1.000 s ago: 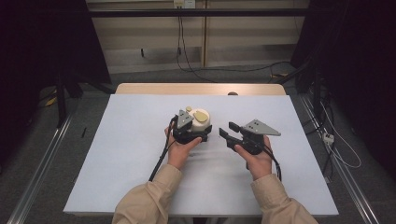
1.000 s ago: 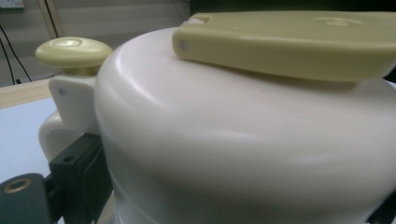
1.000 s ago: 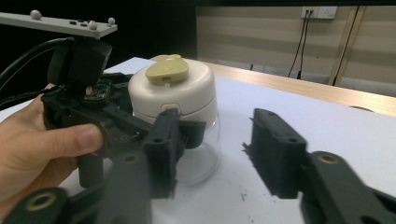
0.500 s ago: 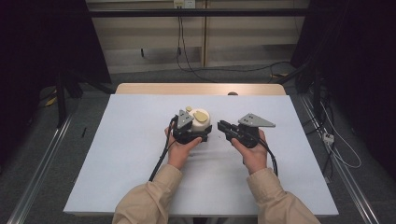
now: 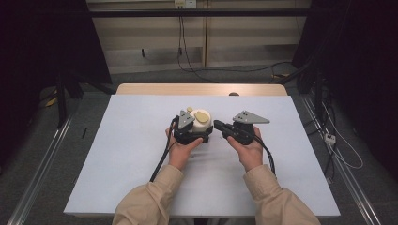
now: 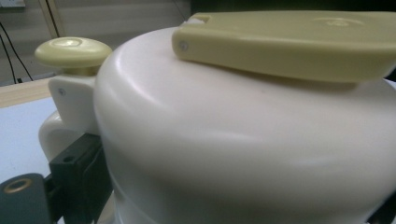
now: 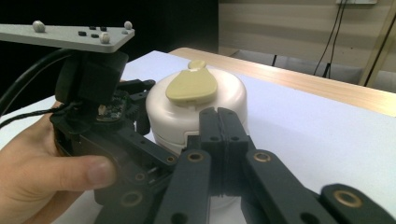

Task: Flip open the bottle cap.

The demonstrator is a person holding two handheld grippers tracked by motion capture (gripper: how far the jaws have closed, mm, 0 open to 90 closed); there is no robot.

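White table, cream lidded container near its centre.
Left gripper clasps the closed container; contents hidden. Right gripper, at its three o'clock, has just pressed its jaws together, empty.

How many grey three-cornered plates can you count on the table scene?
2: one plate tops the left gripper beside the white container; the other plate tops the right gripper.

white-topped table, wood strip at far edge; cream round container stands near centre.
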